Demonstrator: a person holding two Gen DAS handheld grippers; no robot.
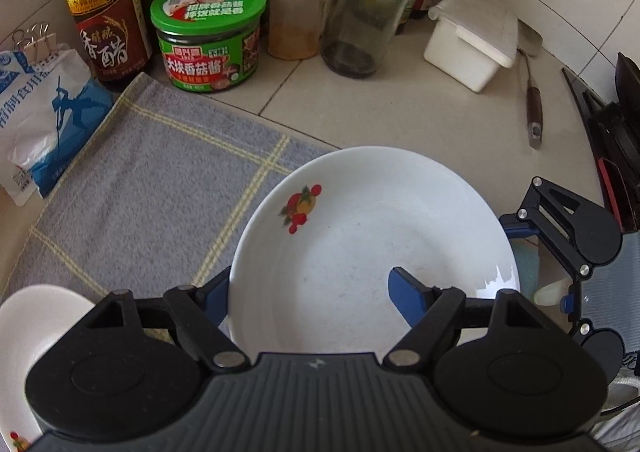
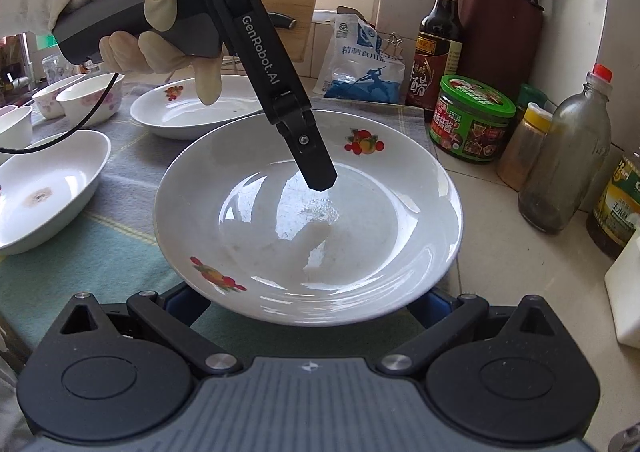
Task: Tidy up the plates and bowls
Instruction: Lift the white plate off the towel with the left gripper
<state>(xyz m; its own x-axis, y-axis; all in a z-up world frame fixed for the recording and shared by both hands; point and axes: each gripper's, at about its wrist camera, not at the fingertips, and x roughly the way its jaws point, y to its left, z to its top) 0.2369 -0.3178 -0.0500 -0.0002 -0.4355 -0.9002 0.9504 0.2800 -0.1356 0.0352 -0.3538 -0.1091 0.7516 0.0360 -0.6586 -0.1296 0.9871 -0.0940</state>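
Observation:
A white deep plate with fruit prints (image 1: 360, 236) (image 2: 360, 236) is held over the grey checked towel (image 1: 160, 188) and the tiled counter. My left gripper (image 1: 316, 292) straddles its near rim, one blue finger (image 1: 408, 294) inside the plate and the other outside, seemingly clamped on the rim. It also shows from the side in the right wrist view (image 2: 316, 168). My right gripper (image 2: 308, 304) sits under the plate's near edge, fingers wide apart, tips hidden. More white plates (image 2: 192, 112) (image 2: 44, 196) and small bowls (image 2: 90, 100) lie on the towel at left.
Along the wall stand a vinegar bottle (image 1: 104, 12), green-lidded sauce jar (image 1: 208, 36), spice shaker (image 1: 296, 12), glass bottle (image 1: 364, 8), salt bag (image 1: 44, 112), white box (image 1: 472, 36), a spatula (image 1: 534, 112), knife block (image 2: 500, 36). A dark rack (image 1: 616, 140) stands right.

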